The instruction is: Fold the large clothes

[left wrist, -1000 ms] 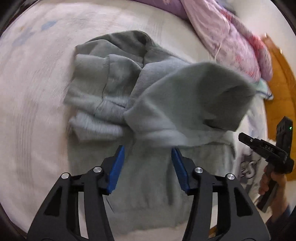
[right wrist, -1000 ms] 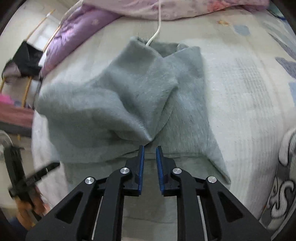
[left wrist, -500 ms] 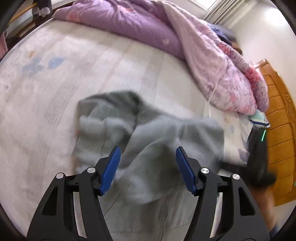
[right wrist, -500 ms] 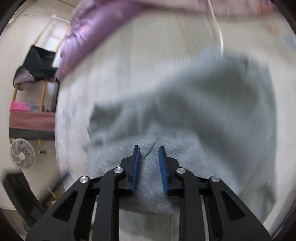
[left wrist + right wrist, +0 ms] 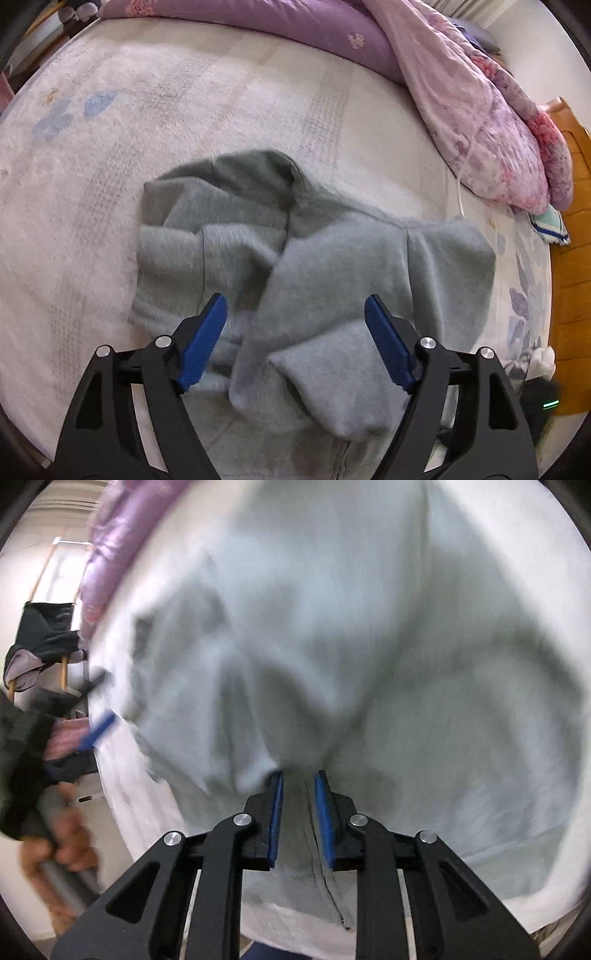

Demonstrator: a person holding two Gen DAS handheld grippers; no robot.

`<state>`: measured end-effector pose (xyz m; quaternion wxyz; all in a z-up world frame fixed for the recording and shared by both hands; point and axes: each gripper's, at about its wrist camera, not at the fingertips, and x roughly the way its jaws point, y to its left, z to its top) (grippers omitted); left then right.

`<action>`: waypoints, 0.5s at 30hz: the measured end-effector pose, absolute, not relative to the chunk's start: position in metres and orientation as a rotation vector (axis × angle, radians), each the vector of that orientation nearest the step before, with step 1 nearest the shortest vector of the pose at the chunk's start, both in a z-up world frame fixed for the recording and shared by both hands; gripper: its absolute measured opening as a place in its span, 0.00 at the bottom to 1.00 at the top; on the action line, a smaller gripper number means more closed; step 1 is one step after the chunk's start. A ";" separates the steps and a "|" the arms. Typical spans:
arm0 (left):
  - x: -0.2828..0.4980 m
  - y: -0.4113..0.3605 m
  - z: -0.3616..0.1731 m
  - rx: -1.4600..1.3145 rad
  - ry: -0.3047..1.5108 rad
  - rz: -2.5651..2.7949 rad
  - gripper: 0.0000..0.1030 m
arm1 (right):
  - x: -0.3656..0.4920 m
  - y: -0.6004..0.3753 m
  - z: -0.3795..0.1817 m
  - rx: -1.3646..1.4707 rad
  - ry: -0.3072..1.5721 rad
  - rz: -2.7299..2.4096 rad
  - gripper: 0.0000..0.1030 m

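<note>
A grey sweatshirt (image 5: 325,266) lies on the pale bedsheet (image 5: 147,122) with both sleeves crossed over its body; the right sleeve's cuff (image 5: 332,398) lies nearest me. My left gripper (image 5: 295,339) is wide open and empty above the garment's lower part. In the right wrist view the sweatshirt (image 5: 332,646) fills the blurred frame. My right gripper (image 5: 298,790) has its jaws a narrow gap apart, with grey fabric showing between them; whether they pinch it is unclear. The left gripper's blue pad (image 5: 98,733) and the hand holding it show at the left edge.
A purple quilt (image 5: 303,40) and a pink floral quilt (image 5: 476,110) are heaped along the far side of the bed. A wooden headboard (image 5: 572,221) stands at the right. A rack with dark clothes (image 5: 44,642) is at the left in the right wrist view.
The right sleeve has been brought across and now lies over the body. My left gripper pulled back and higher, staying open. My right gripper's jaws parted slightly and moved close to the fabric.
</note>
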<state>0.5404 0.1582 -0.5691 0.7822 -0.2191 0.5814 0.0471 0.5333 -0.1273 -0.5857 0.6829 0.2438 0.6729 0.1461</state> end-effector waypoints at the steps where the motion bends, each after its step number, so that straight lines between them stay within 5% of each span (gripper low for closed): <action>1: 0.547 0.161 -0.571 -0.498 1.261 0.094 0.77 | 0.547 -0.132 -0.576 0.548 1.477 0.316 0.18; 4: 0.572 0.169 -0.583 -0.558 1.304 0.109 0.80 | 0.598 -0.142 -0.548 0.545 1.370 0.269 0.27; 6: 0.593 0.175 -0.596 -0.576 1.350 0.145 0.81 | 0.640 -0.140 -0.544 0.522 1.343 0.213 0.45; 15: 0.666 0.190 -0.637 -0.623 1.526 0.218 0.89 | 0.737 -0.133 -0.611 0.528 1.510 0.061 0.55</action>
